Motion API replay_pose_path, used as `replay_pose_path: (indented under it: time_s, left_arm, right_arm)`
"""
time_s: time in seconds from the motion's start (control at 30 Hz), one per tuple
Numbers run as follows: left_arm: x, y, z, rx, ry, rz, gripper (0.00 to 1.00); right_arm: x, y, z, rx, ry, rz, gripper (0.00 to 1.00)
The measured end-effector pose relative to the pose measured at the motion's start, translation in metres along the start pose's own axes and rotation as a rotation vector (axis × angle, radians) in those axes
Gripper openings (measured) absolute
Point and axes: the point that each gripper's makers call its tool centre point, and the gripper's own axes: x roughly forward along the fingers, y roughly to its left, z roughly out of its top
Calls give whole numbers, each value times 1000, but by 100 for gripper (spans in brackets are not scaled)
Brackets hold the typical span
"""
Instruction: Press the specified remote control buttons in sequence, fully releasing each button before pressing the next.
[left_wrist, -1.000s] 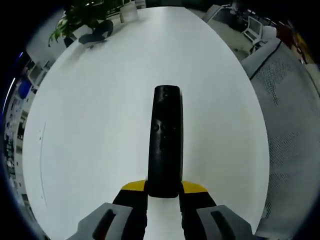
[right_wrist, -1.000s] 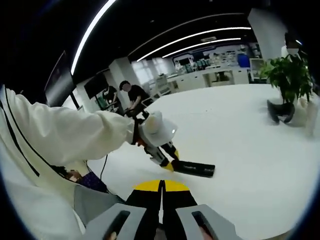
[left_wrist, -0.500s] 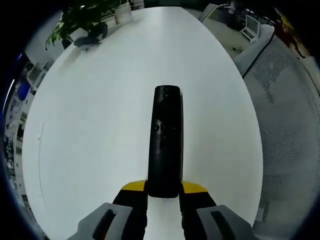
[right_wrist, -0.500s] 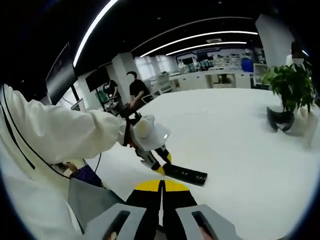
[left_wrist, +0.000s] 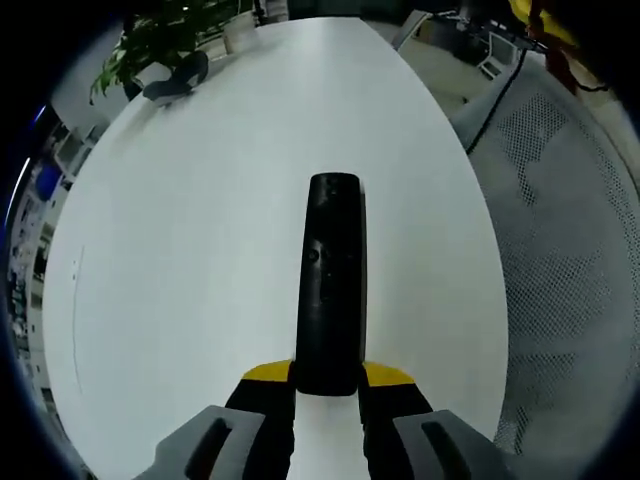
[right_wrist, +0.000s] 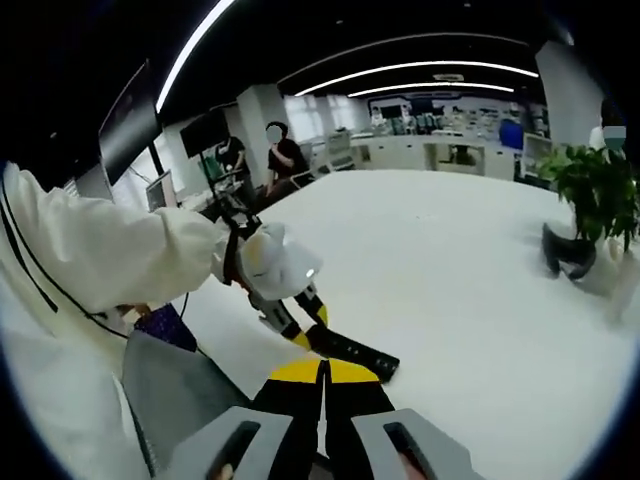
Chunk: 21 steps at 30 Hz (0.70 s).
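Both views are bright and evenly lit. In the right gripper view, long curved ceiling light strips (right_wrist: 400, 75) glow against a dark ceiling. The white table (left_wrist: 200, 250) looks washed out, with almost no shadows. Fisheye distortion bends the edges strongly, and detail near them turns soft and blurry.

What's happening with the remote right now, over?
Left gripper shut on remote, held out over white table. Right gripper shut, empty, not touching the remote. Plant far off, nothing in the way.
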Motion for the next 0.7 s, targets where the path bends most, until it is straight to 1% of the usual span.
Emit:
replay_pose_path:
  time_s: [0.13, 0.23, 0.33, 0.43, 0.53, 0.6, 0.7]
  left_arm:
    - [0, -6, 1, -13, 8, 2, 22]
    - [0, -9, 1, -32, 20, 6, 22]
    - [0, -12, 1, -45, 29, 6, 22]
    - [0, -15, 1, -54, 31, 7, 22]
    - [0, -17, 1, -64, 26, 9, 22]
    - [0, -18, 1, -83, 12, 10, 22]
    - [0, -21, 1, -91, -1, 11, 22]
  right_arm:
    - [6, -2, -5, -24, 21, 24, 0]
    - [11, -5, -10, -25, 41, 33, 0]
    - [17, -12, -19, -61, 92, 29, 0]
    - [24, -19, -25, -88, 126, 31, 0]
    - [32, -24, -31, -96, 161, 40, 0]
    - [39, -29, -39, -113, 197, 45, 0]
    - [48, -32, -45, -128, 223, 49, 0]
